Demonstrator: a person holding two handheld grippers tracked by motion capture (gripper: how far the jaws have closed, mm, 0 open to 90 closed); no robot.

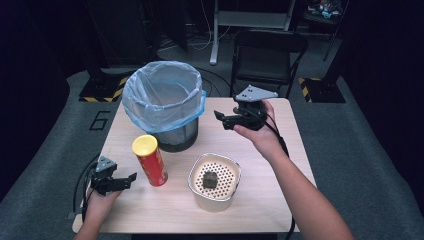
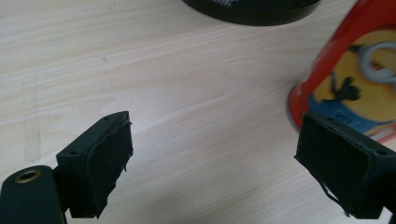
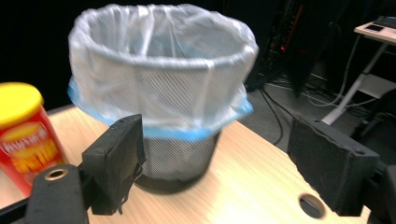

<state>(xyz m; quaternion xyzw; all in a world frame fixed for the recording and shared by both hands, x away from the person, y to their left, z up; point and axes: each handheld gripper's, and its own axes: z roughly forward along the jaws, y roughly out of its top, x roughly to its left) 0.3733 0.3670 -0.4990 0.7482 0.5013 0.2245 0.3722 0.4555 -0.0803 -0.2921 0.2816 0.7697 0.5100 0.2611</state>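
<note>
- Your table (image 1: 260,200) is a pale, rounded-corner slab with a light wood-grain laminate; the grain runs in fine streaks in the left gripper view, and a small round hole (image 3: 311,205) sits in the top near its edge in the right gripper view.
- Your left gripper (image 1: 126,180) rests low at the near left of the table with its jaws spread wide and nothing between them; the black pads (image 2: 109,163) are flat, blocky and frayed at the edges.
- Just beside that gripper stands the tall red cardboard tube with a glossy yellow plastic lid (image 1: 149,160), upright; the left gripper view catches its base, printed with a yellow cartoon figure in blue overalls.
- Your right gripper (image 1: 222,120) is lifted above the far right of the table, jaws also wide apart and empty, pointing at the bin.
- The black wire-mesh round bin lined with a thin, crinkled translucent bag with a blue band at its edge (image 1: 165,102) stands at the far middle of the table; the bag folds over the rim.
- Near the front middle sits a cream, rounded-square container with a perforated top panel (image 1: 214,182), and a small dark, rough-looking cube (image 1: 209,179) lies on the perforations.
- A black folding chair (image 1: 270,55) stands beyond the table on the grey carpet.
</note>
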